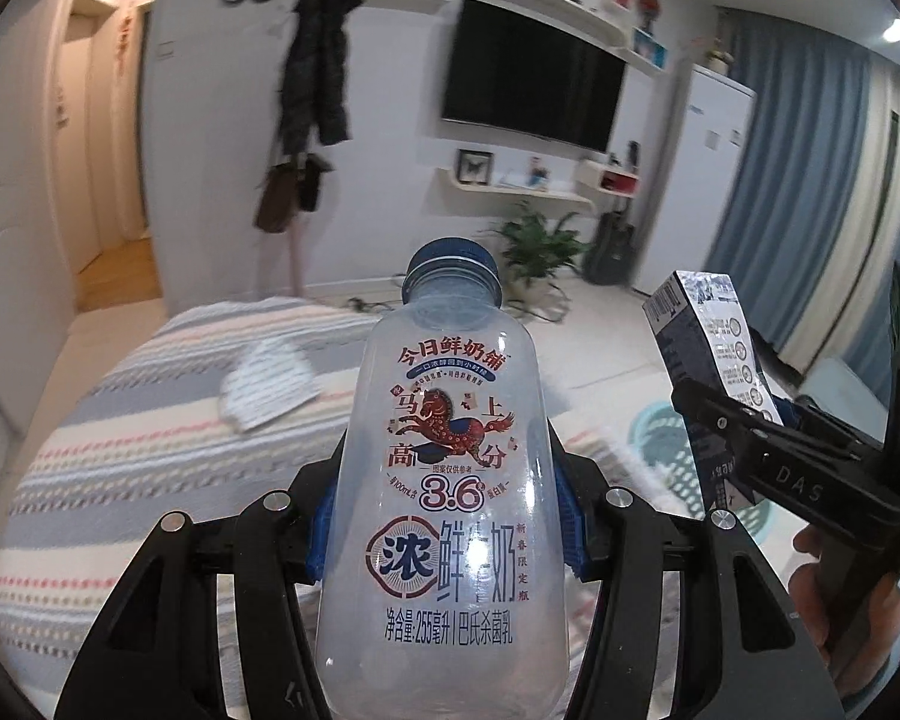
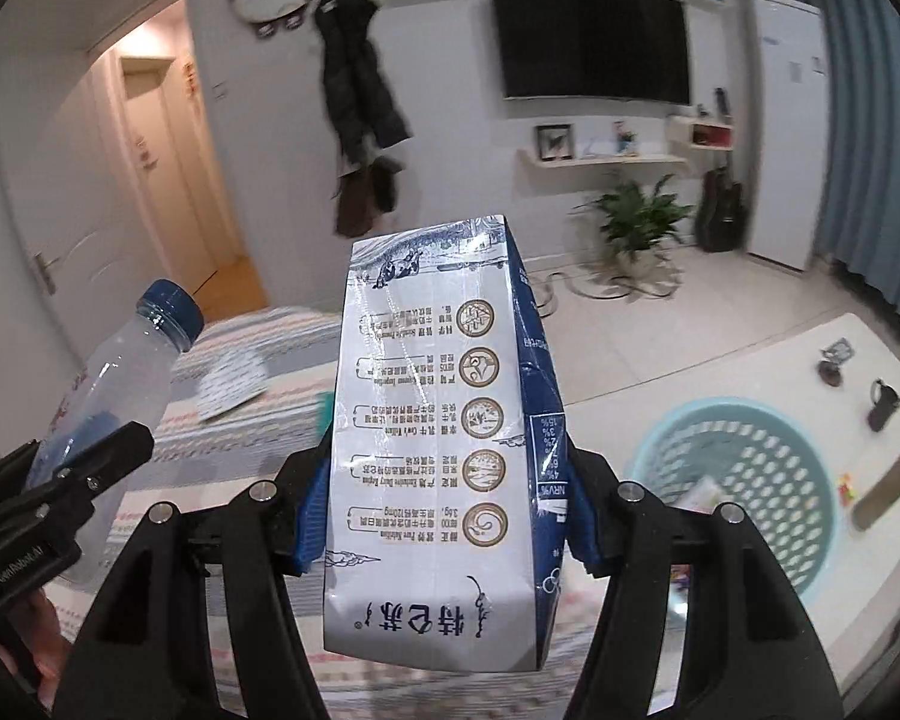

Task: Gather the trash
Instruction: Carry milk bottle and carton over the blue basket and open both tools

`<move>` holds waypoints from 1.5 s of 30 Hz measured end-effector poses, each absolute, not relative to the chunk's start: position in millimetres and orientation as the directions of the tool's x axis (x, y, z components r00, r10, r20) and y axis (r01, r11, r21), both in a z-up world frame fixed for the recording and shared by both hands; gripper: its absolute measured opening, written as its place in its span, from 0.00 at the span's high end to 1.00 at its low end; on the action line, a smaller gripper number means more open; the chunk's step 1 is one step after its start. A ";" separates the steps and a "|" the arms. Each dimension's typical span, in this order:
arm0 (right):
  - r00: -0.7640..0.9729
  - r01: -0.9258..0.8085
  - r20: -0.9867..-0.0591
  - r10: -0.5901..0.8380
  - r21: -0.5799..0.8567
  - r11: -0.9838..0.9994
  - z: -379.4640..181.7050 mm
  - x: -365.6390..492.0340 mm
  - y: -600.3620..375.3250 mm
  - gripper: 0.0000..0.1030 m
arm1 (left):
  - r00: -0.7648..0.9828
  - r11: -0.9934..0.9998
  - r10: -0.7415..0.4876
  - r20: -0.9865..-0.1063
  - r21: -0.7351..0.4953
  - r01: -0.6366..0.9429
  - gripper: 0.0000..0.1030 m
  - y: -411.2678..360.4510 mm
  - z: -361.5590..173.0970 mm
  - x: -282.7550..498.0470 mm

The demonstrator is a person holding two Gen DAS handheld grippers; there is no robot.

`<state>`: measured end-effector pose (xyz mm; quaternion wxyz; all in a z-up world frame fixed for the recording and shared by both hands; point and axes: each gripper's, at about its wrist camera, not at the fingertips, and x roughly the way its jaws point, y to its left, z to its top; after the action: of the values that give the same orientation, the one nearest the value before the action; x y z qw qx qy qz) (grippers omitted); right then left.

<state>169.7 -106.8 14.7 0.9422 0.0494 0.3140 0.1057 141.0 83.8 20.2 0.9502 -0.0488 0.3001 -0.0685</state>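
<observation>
Item one: a clear plastic milk bottle (image 1: 444, 480) with a blue cap and red-and-blue printed label, empty, was clamped between the blue pads of the left gripper (image 1: 447, 516), cap pointing away from the camera and up over the striped bedspread (image 1: 120, 450). Item two: a white-and-navy milk carton (image 2: 438, 468), printed with a column of round gold emblems, was pinched by its two narrow sides in the right gripper (image 2: 444, 510), standing lengthwise along the fingers. Both claws were thus clenched on their loads, and both loads were held in the air, touching no surface. The two grippers sat side by side, the carton to the right of the bottle. Item three: a light-blue perforated basket (image 2: 744, 480) stood on the white table (image 2: 810, 354), below and to the right of the carton, with some paper scraps visible inside. Item four: a folded white printed sheet (image 1: 270, 378) lay on the bedspread beyond the bottle. Small dark objects lay on the table past the basket, too small to identify.
</observation>
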 end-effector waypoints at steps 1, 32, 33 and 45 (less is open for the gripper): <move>0.790 -0.142 -0.577 0.208 0.157 0.977 14.4 170.5 -120.7 0.44 | 0.805 0.984 -0.176 -0.567 -0.134 0.120 0.49 72.1 21.1 146.3; 0.622 0.327 -0.783 0.017 0.279 0.903 -129.4 220.8 -359.9 0.42 | 0.540 0.854 -0.390 -0.746 -0.074 0.514 0.46 -167.7 -75.7 247.3; 0.620 0.332 -0.785 0.018 0.283 0.900 -131.4 221.1 -363.7 0.42 | 0.533 0.849 -0.399 -0.746 -0.083 0.521 0.39 -167.1 -77.2 247.5; 0.607 0.336 -0.795 0.012 0.270 0.902 -130.4 212.4 -364.8 0.39 | 0.529 0.866 -0.397 -0.750 -0.114 0.488 0.36 -146.7 -77.0 238.4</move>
<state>212.4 -364.8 -130.4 0.8736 0.2007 0.4336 -0.0925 238.4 -146.7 -77.0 0.8726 0.0550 0.4139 -0.2534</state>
